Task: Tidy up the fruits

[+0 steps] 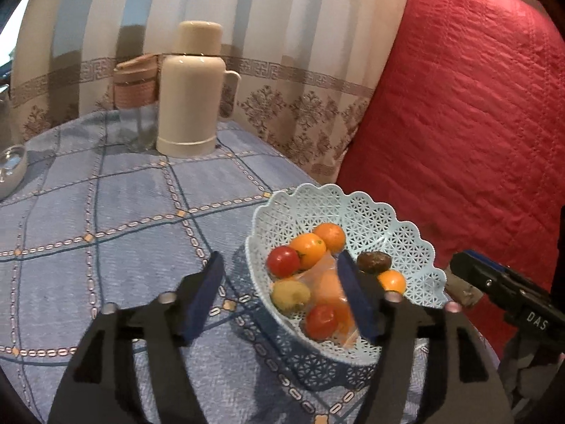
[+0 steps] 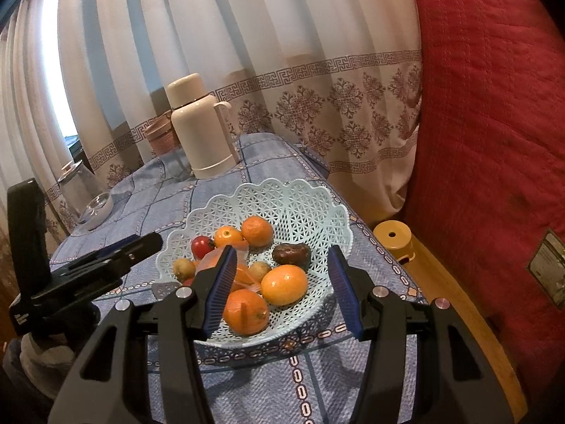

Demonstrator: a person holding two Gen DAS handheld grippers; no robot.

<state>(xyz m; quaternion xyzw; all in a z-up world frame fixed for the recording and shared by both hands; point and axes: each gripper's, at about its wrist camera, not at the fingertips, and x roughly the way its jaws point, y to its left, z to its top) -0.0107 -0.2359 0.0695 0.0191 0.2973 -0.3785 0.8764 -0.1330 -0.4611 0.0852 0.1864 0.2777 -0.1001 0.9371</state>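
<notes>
A pale blue lattice basket (image 1: 395,219) (image 2: 282,201) sits on the blue checked tablecloth and holds several fruits: oranges (image 2: 284,284), red tomatoes (image 1: 282,260), yellow-green fruits (image 1: 290,295), a dark brown fruit (image 2: 291,253) and an orange plastic packet (image 1: 326,282). My left gripper (image 1: 282,293) is open and empty, its right finger over the basket's near side. My right gripper (image 2: 282,282) is open and empty, straddling the basket's front above the oranges. Each gripper shows at the edge of the other's view.
A cream thermos (image 1: 190,92) and a glass jar with a pink lid (image 1: 136,106) stand at the table's back. A white dish (image 1: 10,169) is at the left. Curtains hang behind; a red quilt (image 1: 459,106) is on the right, a yellow stool (image 2: 393,240) below.
</notes>
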